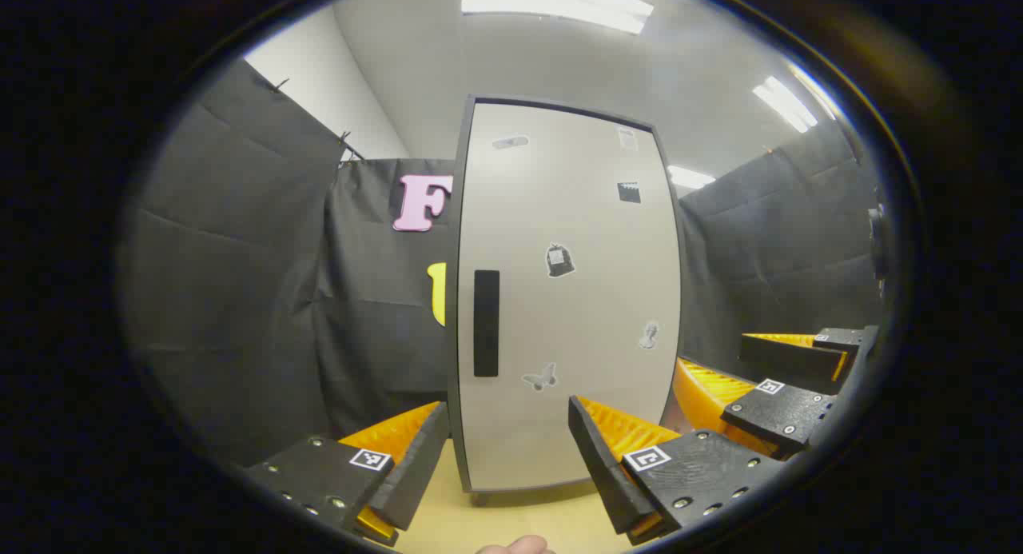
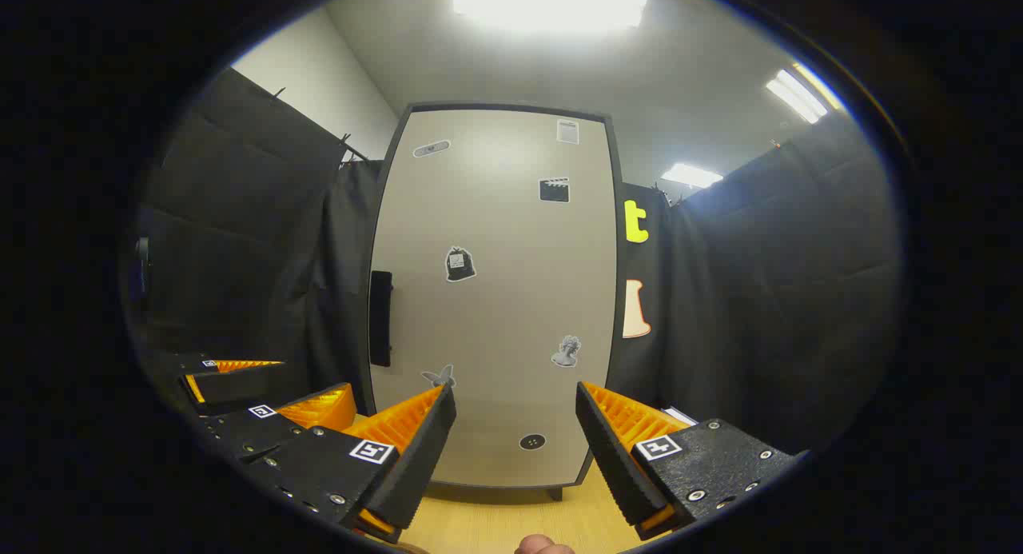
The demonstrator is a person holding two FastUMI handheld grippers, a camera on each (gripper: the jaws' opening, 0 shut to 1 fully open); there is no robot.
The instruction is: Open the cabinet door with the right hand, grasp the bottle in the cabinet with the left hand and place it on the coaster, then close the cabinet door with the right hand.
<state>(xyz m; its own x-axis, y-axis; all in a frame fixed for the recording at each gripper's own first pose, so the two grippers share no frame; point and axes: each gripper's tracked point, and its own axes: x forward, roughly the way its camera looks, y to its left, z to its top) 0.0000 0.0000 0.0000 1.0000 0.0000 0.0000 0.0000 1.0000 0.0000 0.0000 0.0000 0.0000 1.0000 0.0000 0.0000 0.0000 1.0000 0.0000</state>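
Observation:
A tall pale-grey cabinet (image 1: 567, 298) stands upright on the wooden table, its door shut, so the inside is hidden. A black vertical handle (image 1: 486, 323) sits near the door's left edge. My left gripper (image 1: 507, 414) is open, level with the door's lower part and a short way in front of it, with nothing between its fingers. The same door (image 2: 495, 298) and handle (image 2: 381, 318) show in the right gripper view. There my right gripper (image 2: 515, 394) is open and holds nothing. It is right of the handle and apart from the door.
Black cloth walls close in on both sides of the cabinet. The light wooden table (image 1: 519, 514) runs under it. The right gripper (image 1: 787, 382) shows at the right of the left gripper view, the left gripper (image 2: 264, 394) at the left of the right gripper view.

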